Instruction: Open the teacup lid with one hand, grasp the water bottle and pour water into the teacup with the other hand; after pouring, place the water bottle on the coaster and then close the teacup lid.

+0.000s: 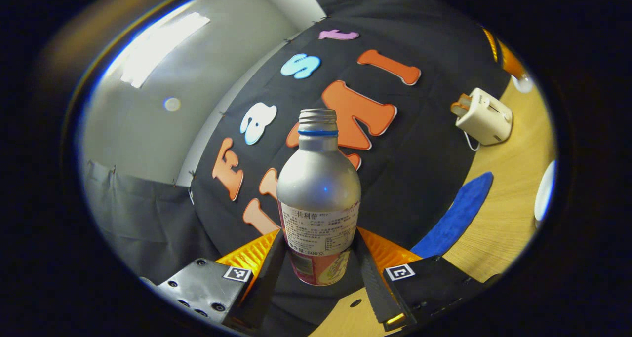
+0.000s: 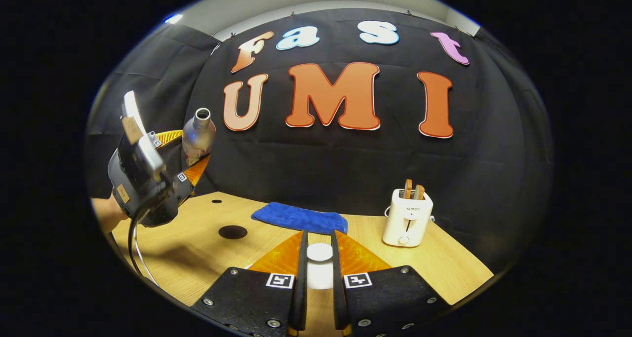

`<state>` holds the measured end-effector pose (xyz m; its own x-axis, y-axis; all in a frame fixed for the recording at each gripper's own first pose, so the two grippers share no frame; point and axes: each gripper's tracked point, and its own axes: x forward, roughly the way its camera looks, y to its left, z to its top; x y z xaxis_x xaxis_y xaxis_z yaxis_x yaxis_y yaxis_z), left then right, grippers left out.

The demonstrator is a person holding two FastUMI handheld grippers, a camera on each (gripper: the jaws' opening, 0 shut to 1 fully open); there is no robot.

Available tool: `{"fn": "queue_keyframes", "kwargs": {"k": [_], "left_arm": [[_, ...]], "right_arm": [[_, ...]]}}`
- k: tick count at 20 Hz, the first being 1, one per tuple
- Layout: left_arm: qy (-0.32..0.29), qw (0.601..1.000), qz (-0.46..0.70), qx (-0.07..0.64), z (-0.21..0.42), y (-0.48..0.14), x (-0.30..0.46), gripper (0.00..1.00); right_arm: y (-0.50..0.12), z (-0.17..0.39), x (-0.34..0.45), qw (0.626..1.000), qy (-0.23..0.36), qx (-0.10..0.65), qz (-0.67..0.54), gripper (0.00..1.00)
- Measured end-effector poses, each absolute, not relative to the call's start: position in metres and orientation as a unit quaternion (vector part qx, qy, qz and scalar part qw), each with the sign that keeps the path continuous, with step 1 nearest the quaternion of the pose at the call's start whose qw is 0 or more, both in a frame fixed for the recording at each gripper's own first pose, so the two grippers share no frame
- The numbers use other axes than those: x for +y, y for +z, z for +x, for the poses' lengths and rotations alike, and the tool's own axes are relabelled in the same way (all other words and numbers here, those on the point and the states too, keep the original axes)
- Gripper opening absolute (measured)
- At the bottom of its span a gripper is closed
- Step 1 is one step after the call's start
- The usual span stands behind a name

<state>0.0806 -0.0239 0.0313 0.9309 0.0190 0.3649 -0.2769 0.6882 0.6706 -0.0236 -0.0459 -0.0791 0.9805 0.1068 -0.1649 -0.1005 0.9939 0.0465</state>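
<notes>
In the left gripper view, the left tool (image 1: 320, 258) is clenched on the silver metal water bottle (image 1: 318, 189), uncapped and lifted off the bench — likely carried for pouring.

In the right gripper view, the right tool (image 2: 319, 273) has its fingers narrowly parted around a white round teacup lid (image 2: 320, 252); whether they press it I cannot tell. Beyond lie the pale wooden bench (image 2: 197, 258), a blue cloth (image 2: 298, 218), and a white toaster (image 2: 407, 217) far right.

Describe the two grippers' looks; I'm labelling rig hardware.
Both carry ribbed orange wedges beside the jaws and small square black-and-white markers. The right gripper has black screwed plates. The left gripper, seen from the right gripper view, has a grey boxy body trailing a black cable.
</notes>
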Motion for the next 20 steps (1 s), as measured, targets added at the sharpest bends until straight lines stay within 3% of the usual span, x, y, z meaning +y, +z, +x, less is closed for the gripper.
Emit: {"fn": "queue_keyframes", "kwargs": {"k": [4, 5, 9, 14, 15, 16, 18, 20], "left_arm": [[0.077, 0.947, 0.276, -0.148, 0.089, 0.018, -0.014, 0.87], [0.077, 0.956, 0.249, -0.137, 0.090, 0.012, -0.010, 0.83], [0.070, 0.982, 0.150, -0.093, 0.106, -0.019, 0.004, 0.83], [0.055, 0.997, 0.039, -0.036, 0.121, -0.050, 0.014, 0.83], [0.044, 0.998, 0.026, -0.026, 0.122, -0.057, 0.010, 0.87], [0.043, 0.999, 0.016, -0.015, 0.123, -0.061, 0.010, 0.83], [0.036, 0.999, 0.004, 0.004, 0.131, -0.072, 0.005, 0.86], [0.027, 0.999, -0.006, 0.021, 0.143, -0.093, 0.001, 0.80]], "right_arm": [[-0.080, -0.019, -0.037, 0.994, 0.062, 0.086, 0.017, 0.22], [-0.081, -0.019, -0.034, 0.994, 0.063, 0.086, 0.015, 0.22], [-0.085, -0.014, -0.026, 0.993, 0.069, 0.091, 0.015, 0.23], [-0.083, -0.005, -0.024, 0.993, 0.071, 0.092, 0.024, 0.23], [-0.085, -0.004, -0.021, 0.992, 0.074, 0.094, 0.027, 0.23], [-0.086, -0.002, -0.021, 0.992, 0.073, 0.095, 0.029, 0.22], [-0.092, 0.000, -0.022, 0.991, 0.076, 0.103, 0.028, 0.23], [-0.099, 0.004, -0.024, 0.991, 0.074, 0.111, 0.022, 0.22]]}}
